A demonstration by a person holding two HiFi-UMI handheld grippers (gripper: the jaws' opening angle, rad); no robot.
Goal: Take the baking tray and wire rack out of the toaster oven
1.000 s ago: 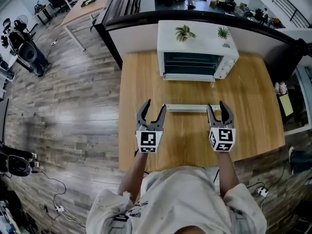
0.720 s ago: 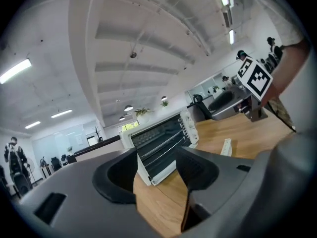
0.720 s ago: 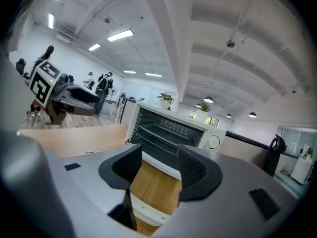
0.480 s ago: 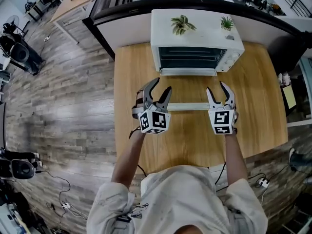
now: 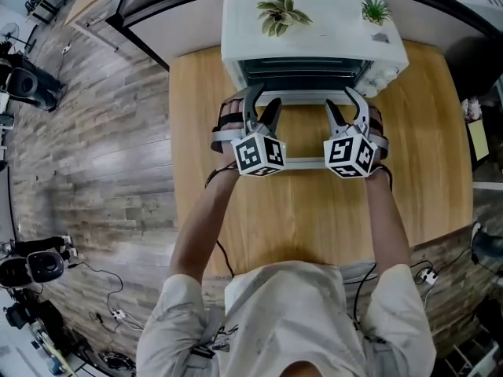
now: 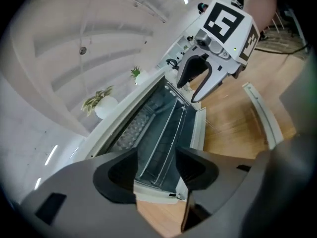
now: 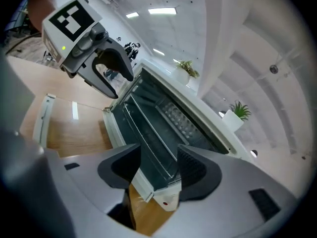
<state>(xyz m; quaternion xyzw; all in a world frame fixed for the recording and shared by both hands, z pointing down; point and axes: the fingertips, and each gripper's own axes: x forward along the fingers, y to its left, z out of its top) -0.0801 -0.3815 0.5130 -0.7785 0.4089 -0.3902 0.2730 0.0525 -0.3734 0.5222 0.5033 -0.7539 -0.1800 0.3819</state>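
The white toaster oven (image 5: 314,30) stands at the table's far edge with its glass door (image 5: 302,144) folded down flat. My left gripper (image 5: 263,104) and right gripper (image 5: 343,102) hover side by side over the door, at the oven mouth, both open and empty. The right jaws have just been opening, with nothing between them. The left gripper view looks past my left gripper (image 6: 156,165) at the wire rack (image 6: 166,130) inside the dark cavity. The right gripper view shows my right gripper (image 7: 158,162) before the same wire rack (image 7: 148,123). I cannot tell the baking tray apart.
Two small potted plants (image 5: 277,12) (image 5: 375,9) sit on top of the oven. The door's white handle bar (image 5: 302,163) lies behind the grippers, towards the person. The oven's knobs (image 5: 383,73) are at its right. The wooden table (image 5: 196,210) ends near the person.
Both grippers have moved forward over the open door to the oven mouth, and both have rolled. The oven now appears closer in the head view.
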